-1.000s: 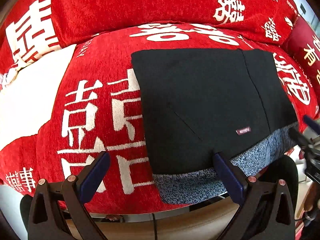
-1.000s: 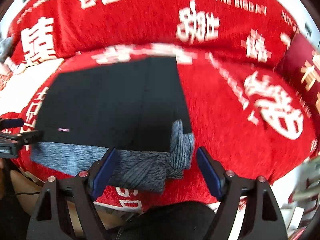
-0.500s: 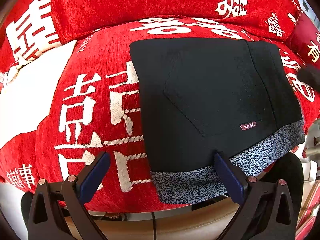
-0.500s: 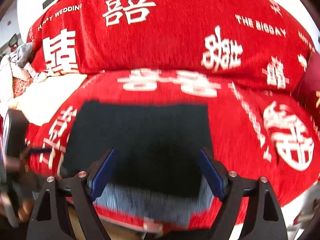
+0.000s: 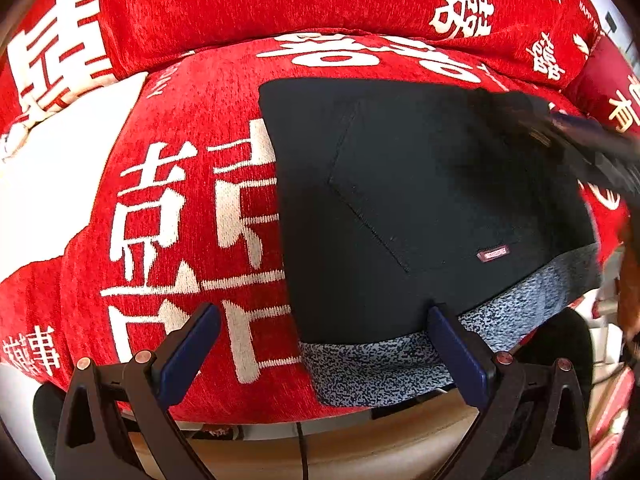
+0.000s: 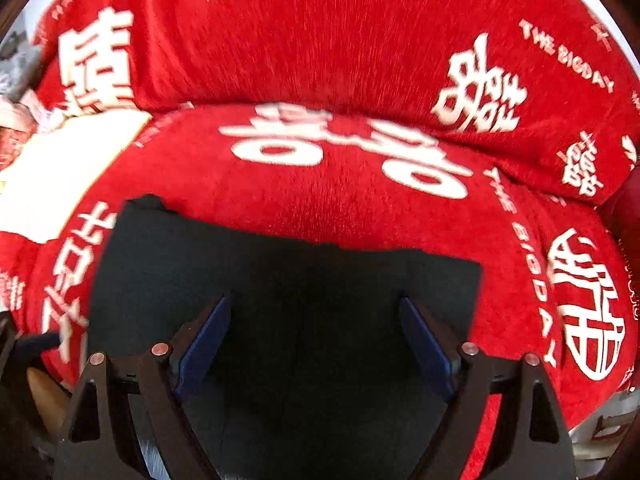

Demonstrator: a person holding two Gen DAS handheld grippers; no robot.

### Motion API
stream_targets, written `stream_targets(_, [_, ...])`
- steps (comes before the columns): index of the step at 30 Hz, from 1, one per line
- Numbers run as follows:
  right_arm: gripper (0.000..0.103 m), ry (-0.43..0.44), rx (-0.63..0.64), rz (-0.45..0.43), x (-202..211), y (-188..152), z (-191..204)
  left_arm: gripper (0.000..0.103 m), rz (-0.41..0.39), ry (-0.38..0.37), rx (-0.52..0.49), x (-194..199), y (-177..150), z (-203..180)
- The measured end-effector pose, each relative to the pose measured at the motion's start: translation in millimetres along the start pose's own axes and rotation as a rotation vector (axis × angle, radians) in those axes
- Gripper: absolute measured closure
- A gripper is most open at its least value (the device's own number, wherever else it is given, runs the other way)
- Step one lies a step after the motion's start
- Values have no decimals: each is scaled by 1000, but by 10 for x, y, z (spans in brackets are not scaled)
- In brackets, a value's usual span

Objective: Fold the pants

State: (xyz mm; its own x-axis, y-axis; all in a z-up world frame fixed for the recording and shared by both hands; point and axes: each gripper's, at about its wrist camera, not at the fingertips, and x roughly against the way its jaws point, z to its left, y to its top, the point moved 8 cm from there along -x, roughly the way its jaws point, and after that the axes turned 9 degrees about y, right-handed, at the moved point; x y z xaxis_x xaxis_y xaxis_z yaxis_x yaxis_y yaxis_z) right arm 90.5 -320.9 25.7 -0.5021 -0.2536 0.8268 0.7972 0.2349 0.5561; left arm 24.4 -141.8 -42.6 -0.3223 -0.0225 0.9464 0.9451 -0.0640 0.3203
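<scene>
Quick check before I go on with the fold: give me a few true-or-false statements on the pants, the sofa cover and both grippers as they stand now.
1. The pants lie in a folded block on the red sofa cover. True.
2. The left gripper is clamped on the grey waistband. False: its jaws stand wide open with nothing pinched.
3. The right gripper is open above the dark cloth. True.
4. The pants carry no label. False: a small label sits near the waistband.
</scene>
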Motion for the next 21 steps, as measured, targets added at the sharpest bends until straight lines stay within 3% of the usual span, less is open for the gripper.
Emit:
stream_targets(4, [13, 21, -44, -53, 318, -293, -279, 0, -1, -110, 82, 31, 133, 126])
stream_targets(8, [13, 72, -176, -22, 254, -594, -708, 0, 91, -248, 168, -184, 205, 137])
stream_targets(11, [13, 176, -266, -23, 135, -642, -857, 0, 112, -280, 194, -288, 245, 90])
stream_targets(14, [13, 226, -300, -8, -41, -632, -911, 0, 136, -314, 192, -377, 278, -28])
stream_targets(21, [5, 358, -390, 38, -377, -640, -948, 0, 108, -303, 151, -468, 471, -199])
